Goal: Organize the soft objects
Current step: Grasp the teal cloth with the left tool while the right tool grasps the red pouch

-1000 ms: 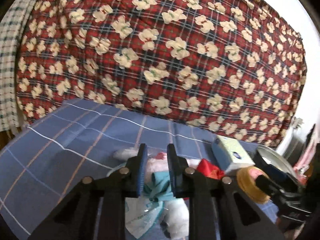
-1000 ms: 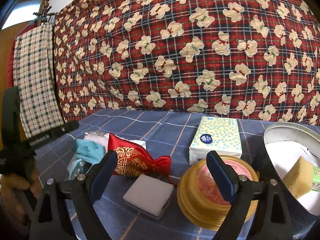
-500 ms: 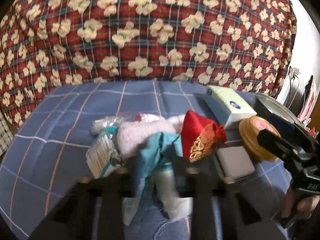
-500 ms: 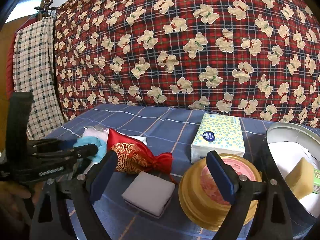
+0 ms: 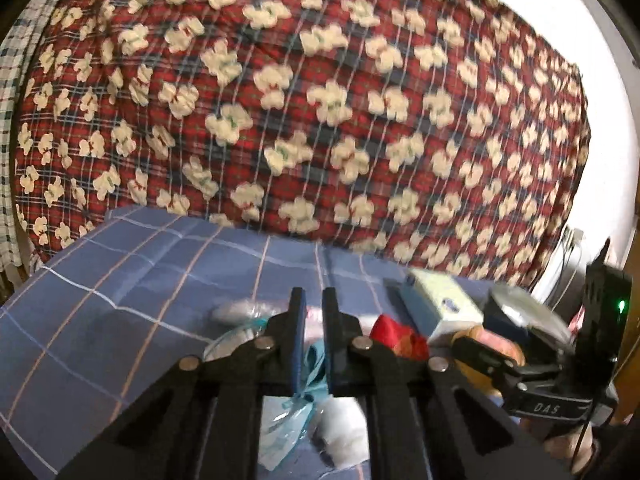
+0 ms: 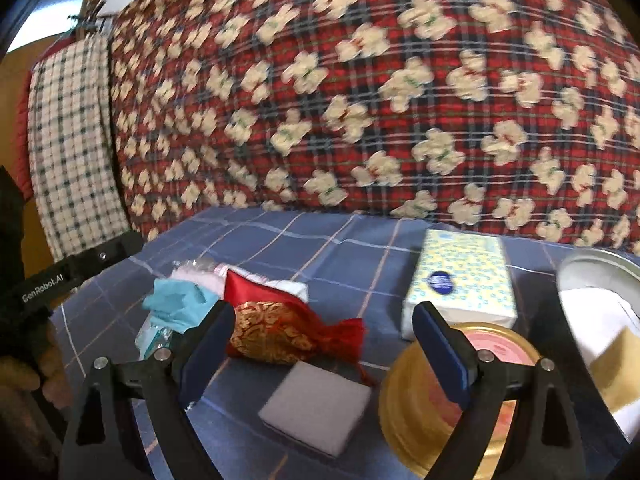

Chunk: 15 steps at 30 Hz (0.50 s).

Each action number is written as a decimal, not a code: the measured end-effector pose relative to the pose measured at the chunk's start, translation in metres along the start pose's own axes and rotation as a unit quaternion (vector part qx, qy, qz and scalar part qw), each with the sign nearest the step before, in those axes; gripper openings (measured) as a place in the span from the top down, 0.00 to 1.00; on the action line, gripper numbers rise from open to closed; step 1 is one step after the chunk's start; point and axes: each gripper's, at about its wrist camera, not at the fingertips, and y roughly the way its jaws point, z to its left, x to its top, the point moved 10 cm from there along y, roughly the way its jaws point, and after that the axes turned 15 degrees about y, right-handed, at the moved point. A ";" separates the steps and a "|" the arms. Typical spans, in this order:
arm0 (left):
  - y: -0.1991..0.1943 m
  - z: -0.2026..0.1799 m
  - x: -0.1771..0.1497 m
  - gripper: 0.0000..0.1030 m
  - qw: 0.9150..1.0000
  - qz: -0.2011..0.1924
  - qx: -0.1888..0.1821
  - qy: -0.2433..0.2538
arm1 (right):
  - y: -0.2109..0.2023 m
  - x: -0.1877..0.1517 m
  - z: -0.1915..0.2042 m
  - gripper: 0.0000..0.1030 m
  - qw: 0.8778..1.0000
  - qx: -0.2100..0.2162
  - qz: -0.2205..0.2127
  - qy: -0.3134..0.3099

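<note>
Two grippers over blue plaid sheet [image 6: 328, 256]. Left gripper [image 5: 314, 344] just closing, now clenched on teal cloth [image 5: 310, 364] w/ clear wrapper hanging below. Right gripper [image 6: 320, 344] released, wide, nothing btwn pads. Grey sponge [image 6: 316, 412] nearest red pouch [image 6: 276, 332]; gold lid [image 6: 452, 408] to pouch's right; tissue pack [image 6: 460, 284] beyond, tin [image 6: 596, 276] far right.

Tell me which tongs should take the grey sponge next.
Right. The right tongs stand open and empty with the grey sponge lying just ahead between their fingers; the left tongs look shut on the teal cloth, farther left.
</note>
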 end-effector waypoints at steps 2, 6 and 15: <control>0.009 -0.009 -0.008 0.93 0.999 0.028 -0.015 0.014 | 0.010 -0.005 0.007 0.11 1.000 -0.004 0.017 -0.017; 0.020 -0.027 -0.019 0.60 0.995 0.066 -0.013 0.068 | 0.036 -0.020 0.022 0.11 0.996 -0.002 0.069 -0.062; 0.030 -0.020 -0.037 0.40 0.993 0.109 -0.026 0.032 | 0.083 -0.043 0.025 0.11 0.979 -0.056 0.141 -0.138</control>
